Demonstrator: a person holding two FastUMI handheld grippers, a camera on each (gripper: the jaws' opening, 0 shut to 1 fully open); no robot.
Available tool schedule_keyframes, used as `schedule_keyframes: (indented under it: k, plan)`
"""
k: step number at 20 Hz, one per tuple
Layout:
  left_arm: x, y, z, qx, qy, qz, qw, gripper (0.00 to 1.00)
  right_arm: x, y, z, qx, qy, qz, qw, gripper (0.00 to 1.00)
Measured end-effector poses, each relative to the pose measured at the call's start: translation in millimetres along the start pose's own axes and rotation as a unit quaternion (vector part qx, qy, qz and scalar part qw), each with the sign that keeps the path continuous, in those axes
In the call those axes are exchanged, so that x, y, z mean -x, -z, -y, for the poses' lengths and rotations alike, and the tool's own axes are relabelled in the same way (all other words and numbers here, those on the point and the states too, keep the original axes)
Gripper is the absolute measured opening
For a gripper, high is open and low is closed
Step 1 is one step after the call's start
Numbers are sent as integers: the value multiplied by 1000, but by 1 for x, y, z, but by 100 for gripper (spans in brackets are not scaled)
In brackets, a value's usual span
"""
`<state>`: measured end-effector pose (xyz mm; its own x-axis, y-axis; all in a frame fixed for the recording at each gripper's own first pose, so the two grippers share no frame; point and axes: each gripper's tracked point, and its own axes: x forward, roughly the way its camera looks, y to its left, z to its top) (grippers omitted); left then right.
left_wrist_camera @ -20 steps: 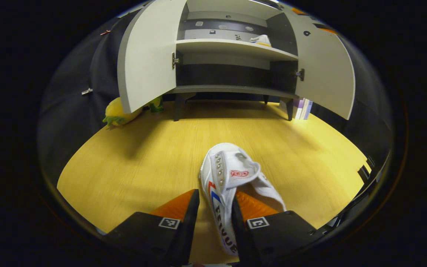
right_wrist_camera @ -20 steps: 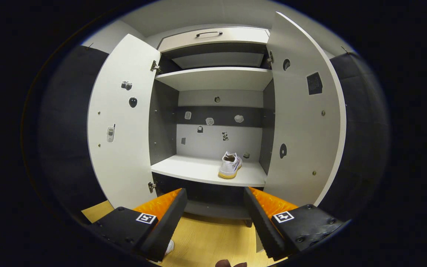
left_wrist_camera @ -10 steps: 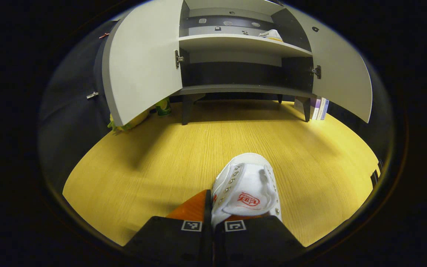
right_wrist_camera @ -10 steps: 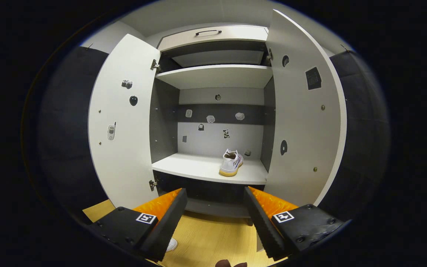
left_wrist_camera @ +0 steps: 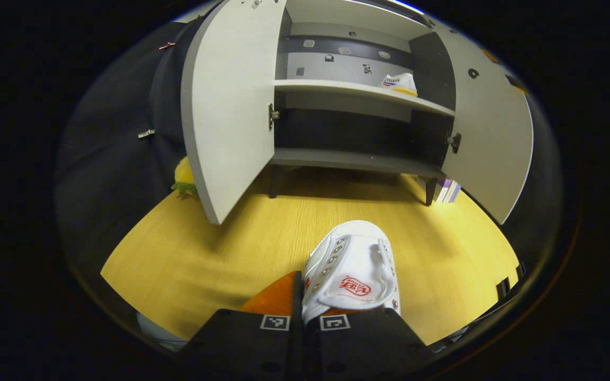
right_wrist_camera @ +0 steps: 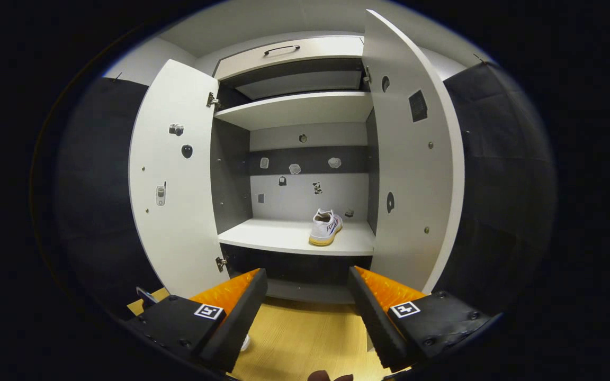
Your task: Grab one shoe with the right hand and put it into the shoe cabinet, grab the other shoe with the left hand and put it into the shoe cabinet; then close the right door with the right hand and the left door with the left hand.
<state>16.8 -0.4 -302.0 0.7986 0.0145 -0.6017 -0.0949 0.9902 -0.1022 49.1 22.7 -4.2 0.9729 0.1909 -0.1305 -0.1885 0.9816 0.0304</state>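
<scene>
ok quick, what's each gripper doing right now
Left gripper: closed on the white shoe, over the wooden floor.
Right gripper: open, holding nothing, facing the cabinet.

The fingers hide the held shoe's heel.

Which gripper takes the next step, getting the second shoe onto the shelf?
Left. The left gripper is shut on the second shoe, facing the open cabinet. The right gripper is open and holds nothing; its shoe already sits on the shelf.
</scene>
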Motion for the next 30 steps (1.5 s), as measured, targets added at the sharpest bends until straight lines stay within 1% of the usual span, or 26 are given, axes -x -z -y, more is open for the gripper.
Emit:
schedule_keyframes:
  k: [3,7,10,12,13,15,17,25,28,30]
  plan:
    - [20,-37,6,10,-13,3,1000,6,11,1,7,1,-1,-3,1000,98]
    - [37,-96,22,22,-18,29,999,6,23,-4,21,1,1,0,1000,98]
    - [37,-139,28,4,-38,55,998,6,30,-10,33,8,2,9,1000,98]
    - [33,-163,40,26,-34,65,997,6,36,-13,40,10,0,13,1000,98]
    - [30,-175,44,37,-32,69,996,6,38,-13,45,11,1,14,1000,98]
    - [25,-201,47,39,-40,81,995,6,41,-15,56,8,5,16,1000,98]
    - [21,-229,54,42,-41,91,994,6,42,-17,67,5,10,17,1000,98]
    - [-7,-365,76,59,-40,147,987,6,54,-13,113,-2,43,17,999,98]
    - [-31,-405,71,54,-63,157,984,6,58,-15,133,0,61,21,998,98]
    - [-57,-421,66,57,-77,145,985,6,60,-16,144,-3,74,22,997,98]
